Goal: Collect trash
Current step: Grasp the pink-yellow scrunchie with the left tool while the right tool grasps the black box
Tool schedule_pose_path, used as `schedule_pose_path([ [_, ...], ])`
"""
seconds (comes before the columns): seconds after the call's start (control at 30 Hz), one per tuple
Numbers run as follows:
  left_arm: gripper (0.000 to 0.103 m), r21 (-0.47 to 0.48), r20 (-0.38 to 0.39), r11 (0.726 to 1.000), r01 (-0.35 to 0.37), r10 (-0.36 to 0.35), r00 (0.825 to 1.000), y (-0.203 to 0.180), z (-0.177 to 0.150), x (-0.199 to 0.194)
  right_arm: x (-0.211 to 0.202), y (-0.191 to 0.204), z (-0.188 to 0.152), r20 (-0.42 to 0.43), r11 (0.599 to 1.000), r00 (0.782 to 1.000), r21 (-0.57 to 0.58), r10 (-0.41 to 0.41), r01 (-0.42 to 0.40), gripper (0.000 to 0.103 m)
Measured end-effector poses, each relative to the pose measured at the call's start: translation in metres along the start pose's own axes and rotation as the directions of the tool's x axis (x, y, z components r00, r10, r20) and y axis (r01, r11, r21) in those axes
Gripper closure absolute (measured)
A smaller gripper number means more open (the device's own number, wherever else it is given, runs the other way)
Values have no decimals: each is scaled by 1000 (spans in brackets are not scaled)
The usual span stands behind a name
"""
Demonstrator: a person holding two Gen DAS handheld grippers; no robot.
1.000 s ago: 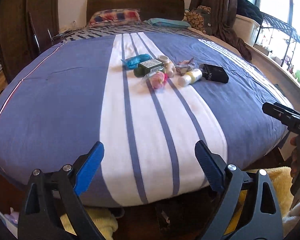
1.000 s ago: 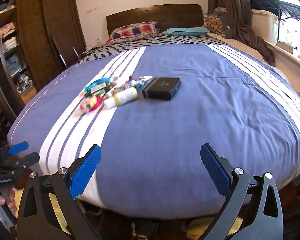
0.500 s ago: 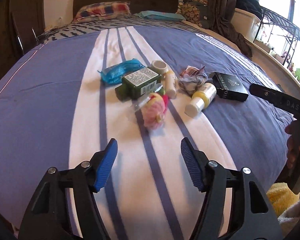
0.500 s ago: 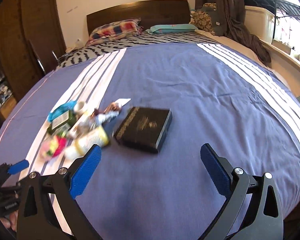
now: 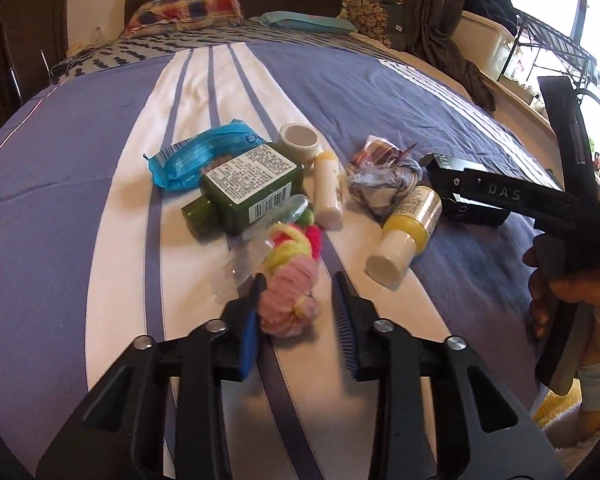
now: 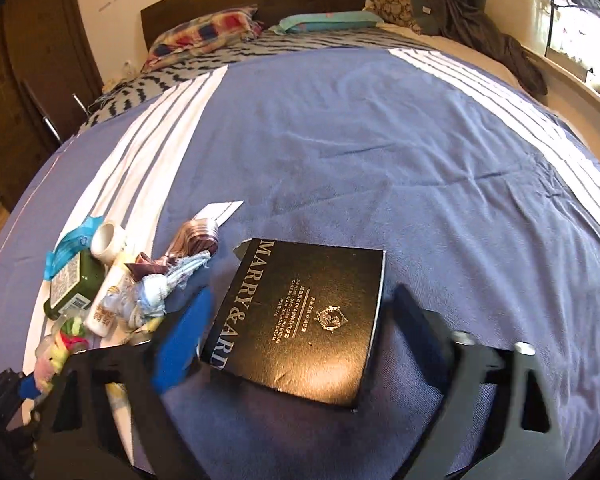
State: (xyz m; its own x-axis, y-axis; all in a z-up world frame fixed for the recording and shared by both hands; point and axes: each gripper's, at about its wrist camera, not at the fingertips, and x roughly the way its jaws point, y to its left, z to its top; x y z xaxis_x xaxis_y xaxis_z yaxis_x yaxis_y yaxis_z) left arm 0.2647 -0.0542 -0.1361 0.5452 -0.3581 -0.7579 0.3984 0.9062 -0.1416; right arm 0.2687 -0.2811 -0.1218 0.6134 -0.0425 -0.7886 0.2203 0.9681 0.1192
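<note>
On the blue and white striped bed [image 5: 100, 184], a heap of trash lies around the dark green rectangular bottle [image 5: 246, 188]. Left of it lies a crinkled blue plastic wrapper [image 5: 204, 152]; just in front, the left tool [image 5: 300, 292] has closed onto a fluffy pink and yellow yarn bundle [image 5: 290, 300]. Right of the bottle, the right tool [image 6: 300, 316] straddles a flat black cardboard box [image 6: 300, 316], its jaws closing but not yet pressing it.
</note>
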Motion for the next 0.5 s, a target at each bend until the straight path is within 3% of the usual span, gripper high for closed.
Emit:
schedule_pose_path([
  [0.2,85,2,11,1000,4,-4,1000,0,-2,-12,-14,-3,-2,33,1000,999,-15,12,-12,24],
  [0.5,85,40,78,999,-16,13,997,-21,-20,-72,-81,-9,-17,119,998,992,-57,29,-22,26],
])
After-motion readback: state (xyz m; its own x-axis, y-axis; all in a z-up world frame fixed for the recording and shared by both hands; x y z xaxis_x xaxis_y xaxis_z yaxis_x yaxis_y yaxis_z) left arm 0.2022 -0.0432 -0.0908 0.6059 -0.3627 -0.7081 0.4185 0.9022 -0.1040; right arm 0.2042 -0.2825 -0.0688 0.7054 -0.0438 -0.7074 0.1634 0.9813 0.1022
